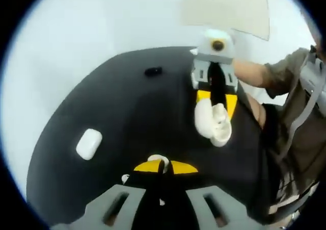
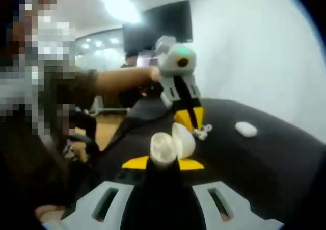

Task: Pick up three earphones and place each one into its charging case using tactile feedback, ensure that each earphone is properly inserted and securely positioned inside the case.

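My left gripper [image 1: 160, 165] is shut on a small white earphone [image 1: 158, 160] pinched between its yellow pads. Opposite, my right gripper [image 1: 216, 103] holds an open white charging case [image 1: 213, 121], lid swung out, a short gap from the earphone. In the right gripper view my right gripper [image 2: 163, 161] is shut on that case [image 2: 172, 142], and the left gripper [image 2: 195, 127] points down at it with the earphone [image 2: 202, 132] at its tip. A second, closed white case [image 1: 89, 144] lies on the black mat [image 1: 127, 112] to the left, seen too in the right gripper view [image 2: 247, 129].
A small black object [image 1: 153, 71] lies near the mat's far edge. White table surface [image 1: 61, 51] surrounds the mat. A person's arm [image 1: 254, 73] and body are at the right. A dark screen [image 2: 158, 23] hangs on the far wall.
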`<state>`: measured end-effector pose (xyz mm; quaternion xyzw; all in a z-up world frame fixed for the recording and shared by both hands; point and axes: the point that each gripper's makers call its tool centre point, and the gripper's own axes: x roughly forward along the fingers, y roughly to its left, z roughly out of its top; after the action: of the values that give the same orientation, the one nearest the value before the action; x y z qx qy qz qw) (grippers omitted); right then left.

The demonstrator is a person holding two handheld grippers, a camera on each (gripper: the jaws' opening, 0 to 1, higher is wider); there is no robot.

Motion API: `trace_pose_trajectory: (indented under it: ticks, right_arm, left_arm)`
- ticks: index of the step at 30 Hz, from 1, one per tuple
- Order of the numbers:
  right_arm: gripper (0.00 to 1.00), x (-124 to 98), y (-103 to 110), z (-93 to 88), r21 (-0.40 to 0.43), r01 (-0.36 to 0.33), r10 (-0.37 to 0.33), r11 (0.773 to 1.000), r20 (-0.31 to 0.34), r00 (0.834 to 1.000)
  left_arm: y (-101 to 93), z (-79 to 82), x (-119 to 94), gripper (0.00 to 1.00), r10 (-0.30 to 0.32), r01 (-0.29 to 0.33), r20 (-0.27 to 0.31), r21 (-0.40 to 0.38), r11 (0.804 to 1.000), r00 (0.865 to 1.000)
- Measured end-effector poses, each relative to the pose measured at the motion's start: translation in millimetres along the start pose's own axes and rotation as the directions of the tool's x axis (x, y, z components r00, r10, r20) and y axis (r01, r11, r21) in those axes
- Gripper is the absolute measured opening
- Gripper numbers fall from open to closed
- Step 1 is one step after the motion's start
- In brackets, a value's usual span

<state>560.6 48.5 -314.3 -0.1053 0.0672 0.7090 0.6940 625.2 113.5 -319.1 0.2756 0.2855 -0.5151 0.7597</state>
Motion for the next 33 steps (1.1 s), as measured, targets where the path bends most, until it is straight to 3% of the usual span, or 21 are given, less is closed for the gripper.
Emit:
trace_pose_trajectory:
  ticks: [7,13,22,28,33]
  right_arm:
    - [0.21,1,-1,0.3,0.002,-0.003,0.003,1.0,0.001,1.0]
    - [0.21,2,-1,0.2,-0.001,-0.002,0.002,1.0,0.0,1.0]
    - [0.21,2,1,-0.4,-0.006,-0.003,0.003,1.0,0.0,1.0]
    - [0.2,2,2,-2.5,-0.014,-0.009,0.008,1.0,-0.011,1.0]
    - [0.2,1,3,-2.7,-0.012,-0.012,0.012,1.0,-0.014,1.0]
  left_arm:
    - [14.3,6.5,-13,0.06,0.059,-0.058,0.048,-0.011,0.998,0.997]
    - [18.7,-1.6,-10,0.05,0.088,-0.088,0.027,0.002,0.996,0.996]
    - [23.2,8.1,-10,0.04,0.106,-0.104,0.065,-0.034,0.994,0.992]
    - [22.6,0.0,-4,0.04,0.112,-0.11,0.033,-0.054,0.992,0.993]
    - [16.1,17.6,-18,0.04,0.104,-0.094,0.126,-0.081,0.992,0.987]
